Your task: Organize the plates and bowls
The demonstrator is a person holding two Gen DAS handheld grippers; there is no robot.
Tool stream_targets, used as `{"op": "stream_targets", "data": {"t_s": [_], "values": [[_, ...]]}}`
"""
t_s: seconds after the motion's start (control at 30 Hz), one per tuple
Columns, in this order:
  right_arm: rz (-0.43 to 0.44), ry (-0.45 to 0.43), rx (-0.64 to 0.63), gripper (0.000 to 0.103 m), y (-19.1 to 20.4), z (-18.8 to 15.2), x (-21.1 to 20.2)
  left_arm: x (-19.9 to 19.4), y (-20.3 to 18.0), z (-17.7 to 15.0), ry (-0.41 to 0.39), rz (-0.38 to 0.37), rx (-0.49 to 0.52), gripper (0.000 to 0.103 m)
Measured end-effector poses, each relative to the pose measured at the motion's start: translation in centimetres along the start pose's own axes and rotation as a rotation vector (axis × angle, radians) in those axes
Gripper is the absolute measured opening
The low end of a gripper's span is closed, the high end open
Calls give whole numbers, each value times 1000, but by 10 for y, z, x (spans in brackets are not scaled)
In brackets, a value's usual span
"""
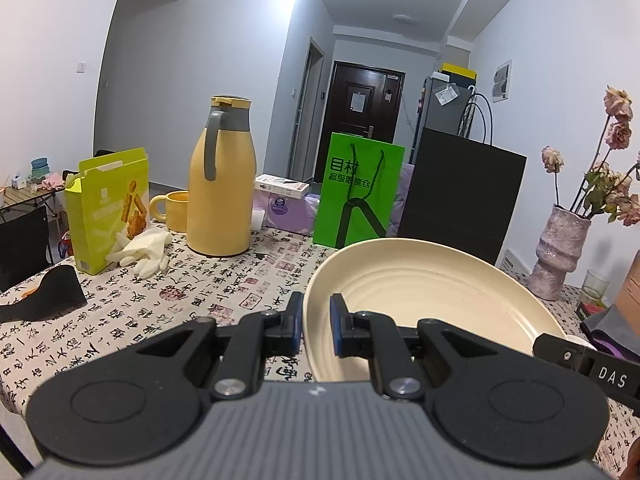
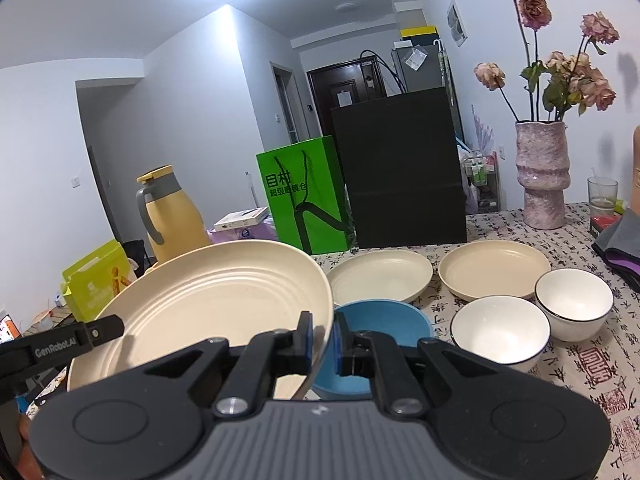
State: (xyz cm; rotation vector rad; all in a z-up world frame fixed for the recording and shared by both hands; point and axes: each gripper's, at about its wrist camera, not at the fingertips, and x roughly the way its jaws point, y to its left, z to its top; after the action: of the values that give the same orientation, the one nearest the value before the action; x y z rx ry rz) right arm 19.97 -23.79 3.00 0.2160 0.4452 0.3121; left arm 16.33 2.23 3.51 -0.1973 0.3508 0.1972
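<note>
The left gripper and right gripper each clamp opposite rims of 1 ribbed cream plate. The plate is held tilted above the blue bowl.

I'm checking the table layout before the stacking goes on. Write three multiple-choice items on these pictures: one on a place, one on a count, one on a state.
1. Where does the blue bowl sit?
A. Just beyond the right tool, partly under the held plate's rim
B. Beside the yellow jug
C. Inside a white bowl

2. How many white bowls with dark rims stand on the tablecloth?
A. One
B. Two
C. Four

3. How is the large cream plate held?
A. It lies flat, untouched
B. Only the left tool grips it
C. Both tools grip its rim, on opposite sides

Answers: 1 A, the bowl shows right past the right tool. 2 B, one white bowl and a second stand side by side. 3 C, the left tool also clamps the rim.
</note>
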Motion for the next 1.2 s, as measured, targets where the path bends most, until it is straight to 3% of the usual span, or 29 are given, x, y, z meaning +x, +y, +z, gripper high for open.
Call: {"op": "stream_targets", "data": {"t_s": [1.2], "values": [[-135,-8,58,10,-72,-55,-49,-7,-62,-71,88,-125,111,13]]}}
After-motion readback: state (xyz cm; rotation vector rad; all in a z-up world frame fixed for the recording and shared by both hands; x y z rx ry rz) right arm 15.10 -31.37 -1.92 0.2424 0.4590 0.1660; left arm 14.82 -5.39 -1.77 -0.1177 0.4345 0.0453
